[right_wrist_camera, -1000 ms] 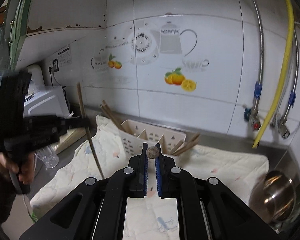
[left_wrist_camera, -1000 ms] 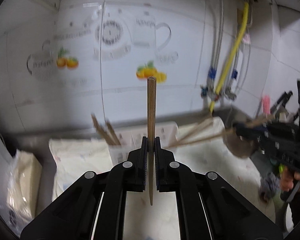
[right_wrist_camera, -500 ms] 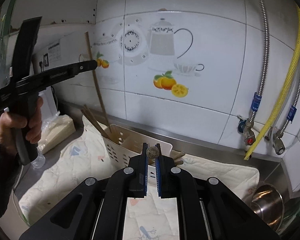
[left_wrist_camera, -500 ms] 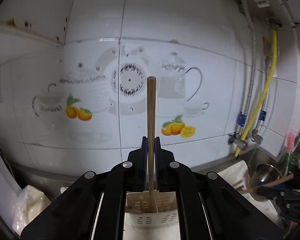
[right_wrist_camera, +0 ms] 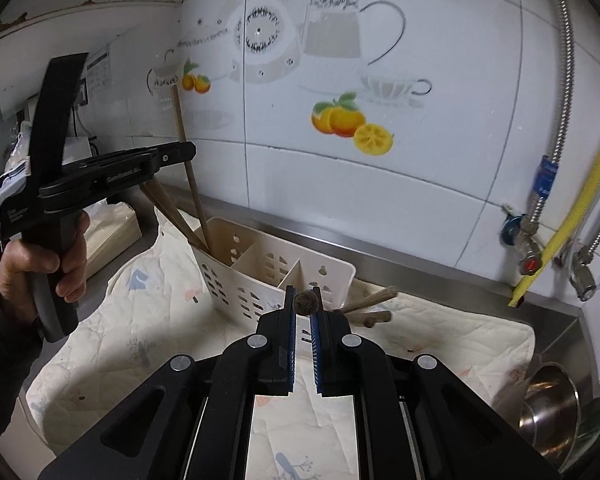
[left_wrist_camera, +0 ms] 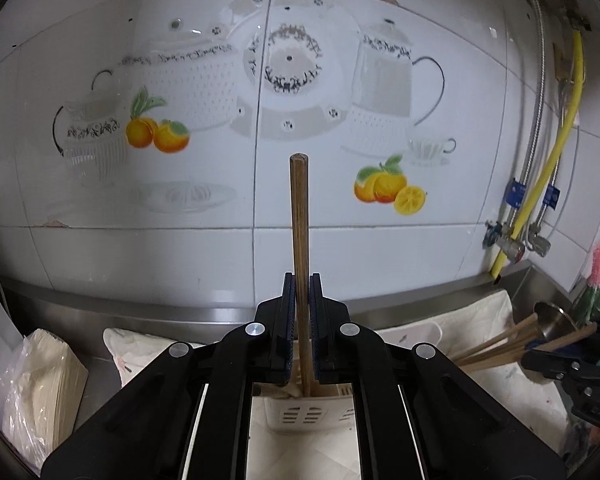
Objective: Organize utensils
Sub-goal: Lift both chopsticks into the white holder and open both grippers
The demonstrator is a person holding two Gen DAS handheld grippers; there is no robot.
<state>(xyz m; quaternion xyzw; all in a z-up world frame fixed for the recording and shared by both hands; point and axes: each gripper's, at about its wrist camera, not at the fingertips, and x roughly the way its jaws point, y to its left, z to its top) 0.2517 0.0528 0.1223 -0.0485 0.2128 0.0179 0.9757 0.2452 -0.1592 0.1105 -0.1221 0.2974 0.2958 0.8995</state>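
Plainly, from the left wrist view, the left hand-held gripper (left_wrist_camera: 299, 292) pinches 1 wooden chopstick (left_wrist_camera: 300, 216) between its pads, upright, its lower tip reaching down into the white slotted caddy (left_wrist_camera: 300, 412) just below. Such a stick is likely light, stiff and smooth, so it can pivot or slip in a narrow pinch; a hold near the middle, as here, seems the steadier place. Off to the right, several more chopsticks (left_wrist_camera: 496, 344) fan out near the right hand-held gripper (left_wrist_camera: 560, 364), whose fingers this view does not resolve. No readable writing shows here, only painted teapots and oranges on the wall tiles (left_wrist_camera: 260, 220).

From the right wrist view, the right hand-held gripper (right_wrist_camera: 304, 308) is closed on the round end of a second chopstick (right_wrist_camera: 305, 304), seen end-on. The caddy (right_wrist_camera: 276, 276) stands on the cloth-covered surface (right_wrist_camera: 440, 340) with 3 compartments visible — the left one holds sticks, including the left gripper's (right_wrist_camera: 184, 152). 2 loose chopsticks (right_wrist_camera: 370, 306) lie on the cloth just right of the caddy. Pale lettering runs along the left gripper's arm — too small to read.
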